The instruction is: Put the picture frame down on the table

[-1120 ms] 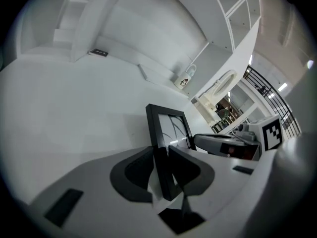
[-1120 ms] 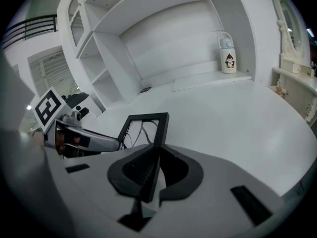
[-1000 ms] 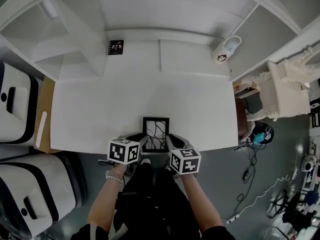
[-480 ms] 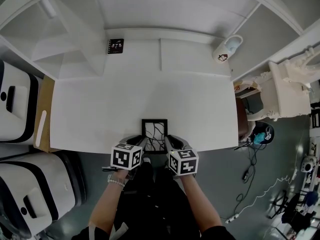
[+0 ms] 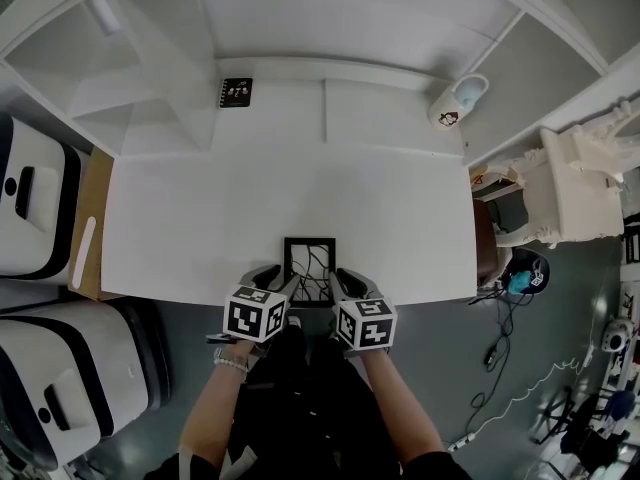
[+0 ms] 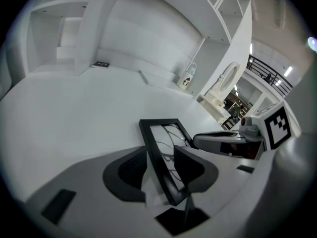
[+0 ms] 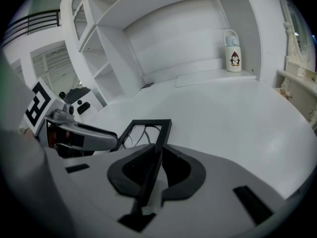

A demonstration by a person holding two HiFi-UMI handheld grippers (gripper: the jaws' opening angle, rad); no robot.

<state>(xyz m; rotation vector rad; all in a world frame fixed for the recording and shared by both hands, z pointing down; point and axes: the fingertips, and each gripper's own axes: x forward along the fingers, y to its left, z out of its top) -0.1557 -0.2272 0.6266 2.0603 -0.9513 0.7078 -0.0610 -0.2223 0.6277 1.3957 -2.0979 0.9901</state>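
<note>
The picture frame [image 5: 309,271] is black with a pattern of dark curved lines. It sits at the near edge of the white table [image 5: 200,228], right in front of the person. My left gripper [image 5: 286,287] is shut on its left side and my right gripper [image 5: 335,286] is shut on its right side. In the left gripper view the frame [image 6: 159,145] runs between the jaws of the left gripper [image 6: 161,170], its far end tilted down toward the tabletop. In the right gripper view the frame [image 7: 151,123] is edge-on in the right gripper [image 7: 154,170]. Whether the frame touches the table is hidden.
A white penguin bottle [image 5: 455,100] stands at the back right on a low raised slab [image 5: 390,118]. A small black card [image 5: 236,92] lies at the back left by the shelf unit [image 5: 130,88]. White machines [image 5: 40,208] flank the left, a white chair [image 5: 560,188] the right.
Both grippers and the frame have drawn slightly back toward the near table edge. Both grips on the frame are unchanged.
</note>
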